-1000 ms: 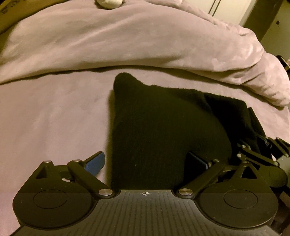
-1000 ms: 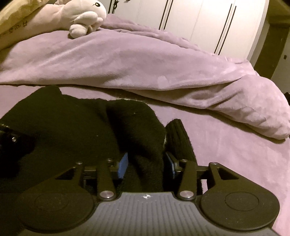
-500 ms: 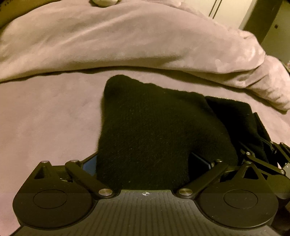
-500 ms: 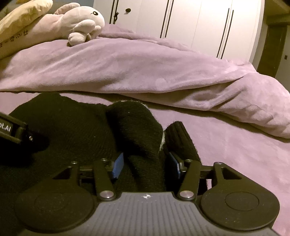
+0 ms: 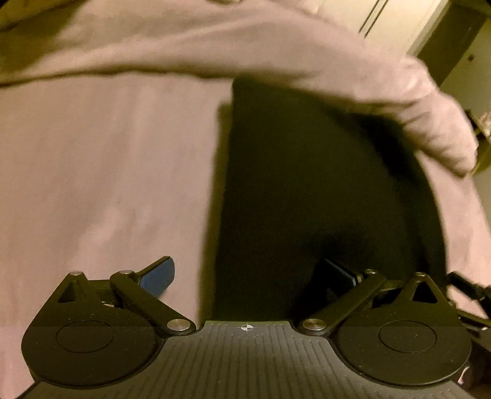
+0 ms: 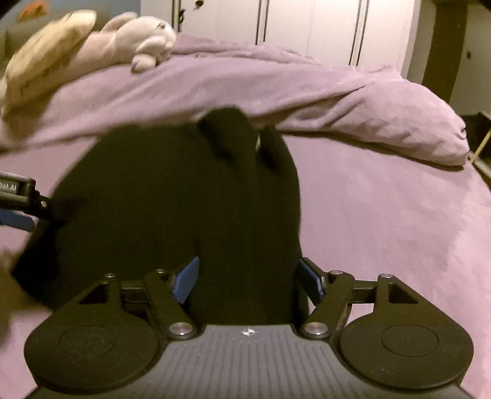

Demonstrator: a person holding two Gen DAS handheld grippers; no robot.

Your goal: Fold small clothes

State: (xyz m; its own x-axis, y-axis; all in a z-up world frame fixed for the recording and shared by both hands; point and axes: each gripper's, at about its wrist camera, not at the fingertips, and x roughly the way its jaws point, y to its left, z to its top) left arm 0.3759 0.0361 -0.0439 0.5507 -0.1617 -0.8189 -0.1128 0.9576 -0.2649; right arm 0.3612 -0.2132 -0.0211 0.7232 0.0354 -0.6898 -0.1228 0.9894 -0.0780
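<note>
A black knitted garment (image 5: 307, 190) lies flat on the purple bed sheet (image 5: 92, 168). My left gripper (image 5: 248, 270) stands wide open over its near left edge; the blue left pad (image 5: 159, 276) is clear of the cloth, and the right pad rests over it. In the right wrist view the same garment (image 6: 184, 199) has bunched folds at its far end. My right gripper (image 6: 248, 276) straddles its near right part, jaws opening, with cloth between the pads but not pinched. The left gripper's tip (image 6: 18, 199) shows at the left edge.
A bunched purple duvet (image 6: 337, 101) runs across the back, just beyond the garment. A plush toy (image 6: 138, 40) and a pillow (image 6: 46, 64) lie on it at the far left. White wardrobe doors (image 6: 307, 27) stand behind. Bare sheet spreads on both sides.
Both grippers have drawn back toward the near side, so the garment looks farther away. The right jaws have widened off the cloth. The left gripper's left pad is now clear of the garment.
</note>
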